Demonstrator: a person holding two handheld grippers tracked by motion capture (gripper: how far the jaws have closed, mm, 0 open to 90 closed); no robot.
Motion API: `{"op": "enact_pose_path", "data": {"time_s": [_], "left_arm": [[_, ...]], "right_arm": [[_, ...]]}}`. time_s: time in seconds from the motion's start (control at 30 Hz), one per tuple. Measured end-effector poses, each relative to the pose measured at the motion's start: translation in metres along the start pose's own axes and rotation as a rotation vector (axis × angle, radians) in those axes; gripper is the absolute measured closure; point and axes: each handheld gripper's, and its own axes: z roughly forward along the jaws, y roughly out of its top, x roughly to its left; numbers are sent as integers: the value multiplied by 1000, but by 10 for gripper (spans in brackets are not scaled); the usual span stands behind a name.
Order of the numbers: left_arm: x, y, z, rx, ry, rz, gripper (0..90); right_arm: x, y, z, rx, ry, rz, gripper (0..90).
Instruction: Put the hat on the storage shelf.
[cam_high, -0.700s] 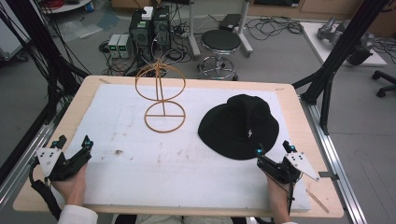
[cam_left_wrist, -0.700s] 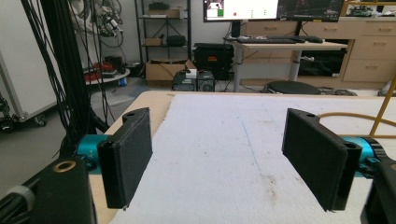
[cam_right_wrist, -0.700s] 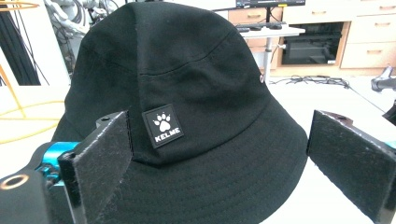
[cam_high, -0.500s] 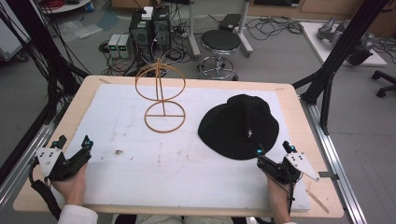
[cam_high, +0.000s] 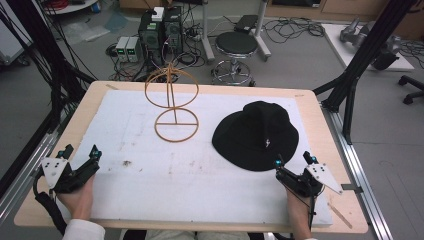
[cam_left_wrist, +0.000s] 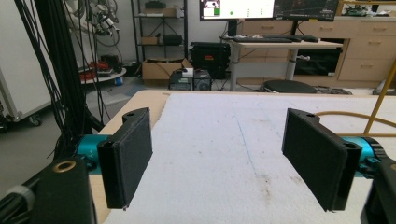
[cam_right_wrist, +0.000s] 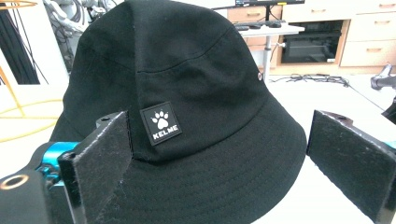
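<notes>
Round black fabric hat (cam_high: 256, 135), stitched brim

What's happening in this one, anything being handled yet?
Nothing is held yet. A person has both grippers low at the near edge of the white mat, jaws open. The right gripper sits just short of the black bucket hat, facing its brim. The left gripper faces bare mat. A wire hat stand stands upright beyond.

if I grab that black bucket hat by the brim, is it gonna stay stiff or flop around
The black bucket hat looks like soft stitched cloth, so it will probably sag when lifted by one edge. The brim lies flat on the white mat, so it likely bends easily. It seems light and unlikely to slip between the right hand-held gripper and its wide pads.
</notes>
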Motion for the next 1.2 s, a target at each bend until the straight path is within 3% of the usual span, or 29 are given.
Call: {"op": "enact_pose_path", "data": {"time_s": [0.43,0.53,0.73,0.9,1.2], "left_arm": [[0,0,0,-2,-1,-7,247],[0,0,1,1,-3,-7,247],[-1,0,2,5,-6,0,247],[-3,0,2,1,-8,-3,247],[-6,0,6,4,-19,0,247]], "right_arm": [[3,2,2,8,14,-6,63],[7,6,2,13,32,14,63],[17,16,5,18,65,-32,63],[19,22,8,25,65,-50,63],[24,39,29,32,59,-65,62]]}}
